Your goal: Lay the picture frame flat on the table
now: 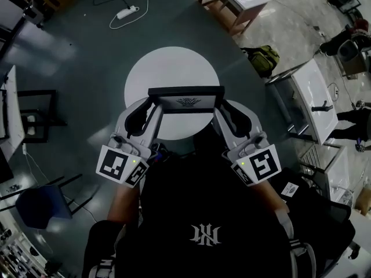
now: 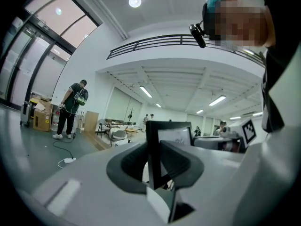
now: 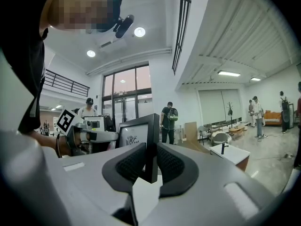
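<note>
A black picture frame (image 1: 186, 102) with a white print and a small drawing is held over the near edge of the round white table (image 1: 172, 68). It is tilted, with its face turned up toward me. My left gripper (image 1: 152, 106) is shut on the frame's left side and my right gripper (image 1: 219, 106) is shut on its right side. In the left gripper view the frame's edge (image 2: 153, 149) stands between the dark pads (image 2: 181, 161) of the gripper (image 2: 154, 166). In the right gripper view the frame (image 3: 137, 134) is pinched the same way by the gripper (image 3: 151, 166).
A power strip (image 1: 126, 12) with its cable lies on the floor beyond the table. A black chair (image 1: 37, 114) and a blue chair (image 1: 40, 204) stand at the left. White tables (image 1: 316, 97) and a green backpack (image 1: 264, 58) are at the right. People stand in the hall (image 3: 169, 121).
</note>
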Demonstrator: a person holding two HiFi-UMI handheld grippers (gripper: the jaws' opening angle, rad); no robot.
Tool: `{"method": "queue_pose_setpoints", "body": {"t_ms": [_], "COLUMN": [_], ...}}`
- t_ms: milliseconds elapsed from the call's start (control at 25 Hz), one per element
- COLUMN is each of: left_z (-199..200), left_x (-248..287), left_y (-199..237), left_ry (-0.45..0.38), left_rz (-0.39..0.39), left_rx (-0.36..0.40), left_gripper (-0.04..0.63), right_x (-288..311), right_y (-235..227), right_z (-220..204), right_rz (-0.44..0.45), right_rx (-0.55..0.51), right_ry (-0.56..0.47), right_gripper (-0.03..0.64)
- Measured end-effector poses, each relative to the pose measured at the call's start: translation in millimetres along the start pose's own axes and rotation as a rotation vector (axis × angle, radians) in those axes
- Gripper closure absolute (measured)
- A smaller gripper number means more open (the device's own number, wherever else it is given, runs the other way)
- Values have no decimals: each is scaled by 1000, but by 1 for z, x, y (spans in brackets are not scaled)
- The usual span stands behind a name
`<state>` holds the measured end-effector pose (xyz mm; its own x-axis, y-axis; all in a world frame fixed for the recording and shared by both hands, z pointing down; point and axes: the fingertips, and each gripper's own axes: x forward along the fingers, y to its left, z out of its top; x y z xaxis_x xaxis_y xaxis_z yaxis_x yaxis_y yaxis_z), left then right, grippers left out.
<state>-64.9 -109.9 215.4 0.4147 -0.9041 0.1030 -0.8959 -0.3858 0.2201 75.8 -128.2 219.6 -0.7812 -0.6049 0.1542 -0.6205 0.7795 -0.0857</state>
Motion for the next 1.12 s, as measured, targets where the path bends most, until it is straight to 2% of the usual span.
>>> {"method": "queue_pose_setpoints", "body": {"t_ms": [280, 560, 920, 1120], "left_z": [4, -11, -32, -48], "left_x": [89, 152, 173, 159], "left_y": [15, 12, 38, 71], "left_ry": [16, 57, 125, 135], "left_rz": [117, 224, 347, 401], "left_rx": [-38, -71, -103, -125], "left_gripper": [515, 512, 514, 514], "right_x": [44, 82, 141, 172], "right_y": [-90, -170, -195, -174], "right_z": [4, -6, -36, -59], "right_rz": [118, 227, 341, 401], "right_rx": [16, 23, 79, 84], "right_ry": [49, 73, 120, 163], "right_gripper": [560, 563, 560, 560]}}
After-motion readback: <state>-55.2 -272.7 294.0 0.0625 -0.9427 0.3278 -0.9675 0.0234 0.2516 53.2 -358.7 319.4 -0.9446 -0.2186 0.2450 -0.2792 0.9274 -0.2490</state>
